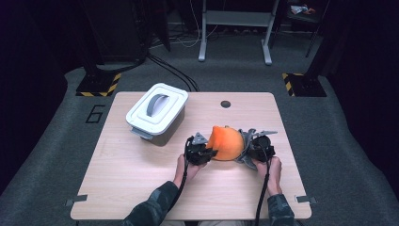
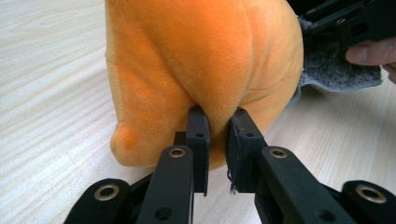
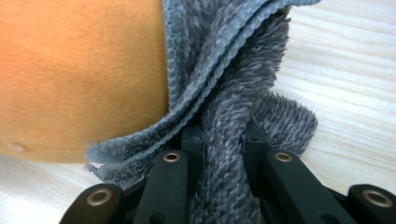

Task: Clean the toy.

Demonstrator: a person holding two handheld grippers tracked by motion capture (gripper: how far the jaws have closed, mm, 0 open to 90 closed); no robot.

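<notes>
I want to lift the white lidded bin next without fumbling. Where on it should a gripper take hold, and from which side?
Probably the grey arched handle in the middle of the white lidded bin's lid. It stands proud of the flat lid, so come straight down from above with the jaws across the strap. The left gripper, nearer the bin, suits best, but it is shut on the orange plush toy.
</notes>
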